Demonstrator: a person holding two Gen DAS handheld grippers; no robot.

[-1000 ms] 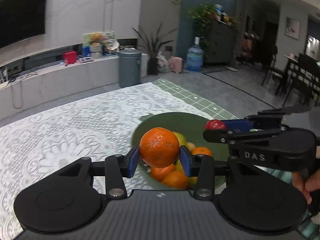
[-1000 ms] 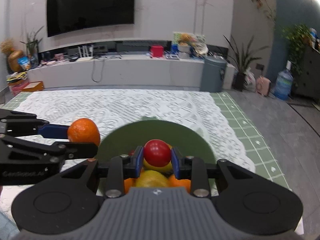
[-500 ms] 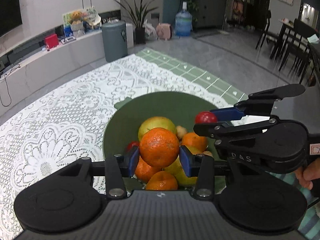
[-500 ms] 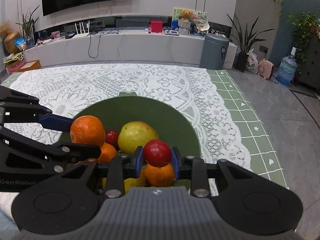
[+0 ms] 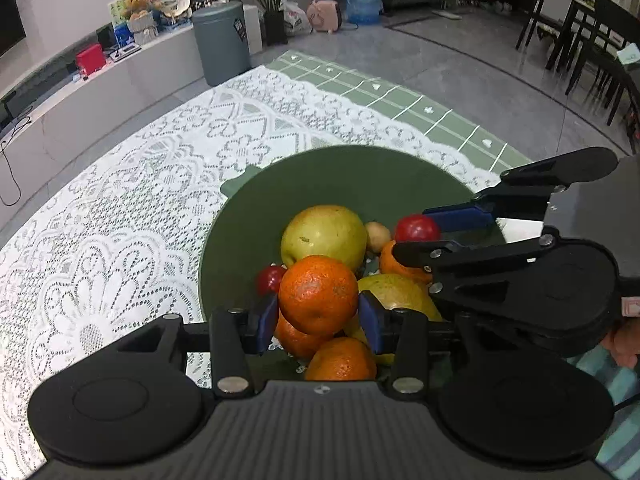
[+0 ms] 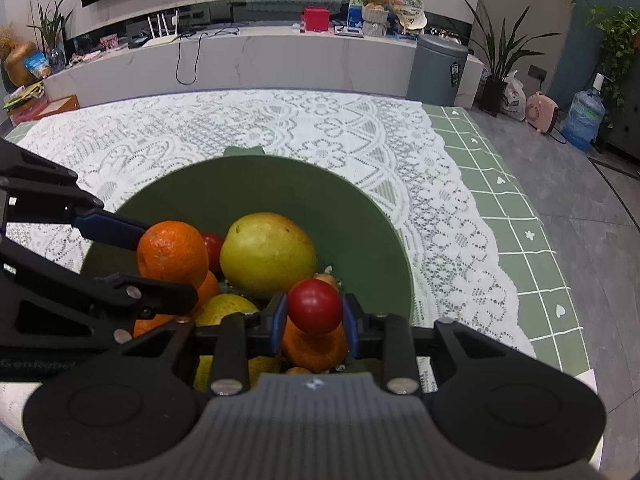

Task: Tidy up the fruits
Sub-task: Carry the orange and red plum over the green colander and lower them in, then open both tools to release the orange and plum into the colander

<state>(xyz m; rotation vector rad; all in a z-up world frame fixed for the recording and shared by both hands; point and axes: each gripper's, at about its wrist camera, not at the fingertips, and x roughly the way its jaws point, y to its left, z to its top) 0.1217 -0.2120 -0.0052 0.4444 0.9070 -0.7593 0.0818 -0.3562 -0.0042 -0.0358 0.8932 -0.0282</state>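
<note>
Left hand-held gripper (image 5: 318, 316): clenched on an orange (image 5: 318, 294), which is pinched between the blue pads (image 5: 267, 322) and held above the fruit pile in the bowl (image 5: 360, 176).

Right hand-held gripper (image 6: 314, 322): clenched on a small red fruit (image 6: 315, 306), held between its blue pads just over an orange lying in the bowl. In the left wrist view this gripper (image 5: 436, 232) is seen at the right, its red fruit (image 5: 417, 229) over the bowl's right side.

Bowl: green, round, set on a white lace cloth (image 5: 132, 216) spread over a green gridded cover (image 5: 400, 100) on the bench.

Bowl contents, as seen: one large yellow-green fruit (image 6: 267, 260) at the middle; a second yellow-green fruit (image 5: 394, 292) lower right; several oranges, partly hidden under the grippers; a small red fruit (image 5: 270, 279) at the left, just beside the held orange; a small tan fruit (image 5: 377, 236) behind, kind not to be told.

Person: part of a hand (image 5: 624, 340) is seen at the right edge of the left wrist view, behind the right gripper.

Surroundings: grey bin (image 6: 438, 68); water bottle (image 6: 582, 120).
</note>
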